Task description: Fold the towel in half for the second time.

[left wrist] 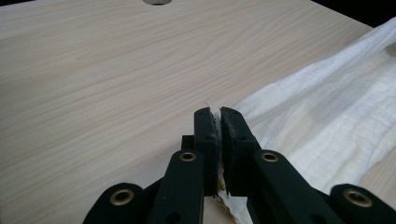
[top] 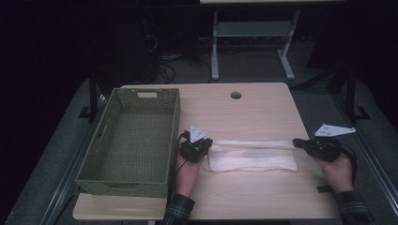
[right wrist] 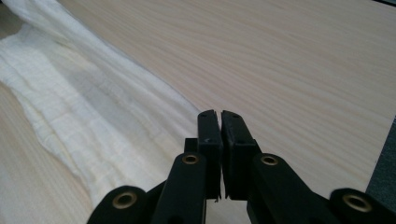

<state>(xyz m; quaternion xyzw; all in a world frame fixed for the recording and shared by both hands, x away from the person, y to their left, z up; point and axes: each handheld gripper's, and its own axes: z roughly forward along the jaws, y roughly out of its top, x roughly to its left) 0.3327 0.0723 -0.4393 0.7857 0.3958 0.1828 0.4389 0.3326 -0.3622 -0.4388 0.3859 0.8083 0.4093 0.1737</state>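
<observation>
Nearest the high camera: two plaid sleeves entering from the bottom edge, forearms angled up and slightly outward, each hand wrapped around a gripper body from below.

Left gripper (top: pixel 210 146): held low over the table (top: pixel 253 112), jaws pointing toward the other hand. In the left gripper view the two black jaws stand pressed almost together, with white fabric pinched between the pads and a scrap of it showing below the jaws. It grips one end of the white cloth (top: pixel 253 157). The grey three-cornered plate on top tilts away from the person.

Right gripper (top: pixel 296 142): the hand comes in from the outer side with the wrist turned inward, so the jaws point back at the left gripper. In the right gripper view the jaws are drawn tight together, and the cloth (right wrist: pixel 88 116) runs off to that gripper's left. In the high view its tip meets the cloth's other end, so it pinches that end.

Cloth between the grippers: its far edge is pulled into a taut, slightly raised line from tip to tip; the rest sags toward the person and lies folded on the tabletop.

Green woven basket (top: pixel 131 140): just beyond the left gripper, on its outer side, close to the hand.
</observation>
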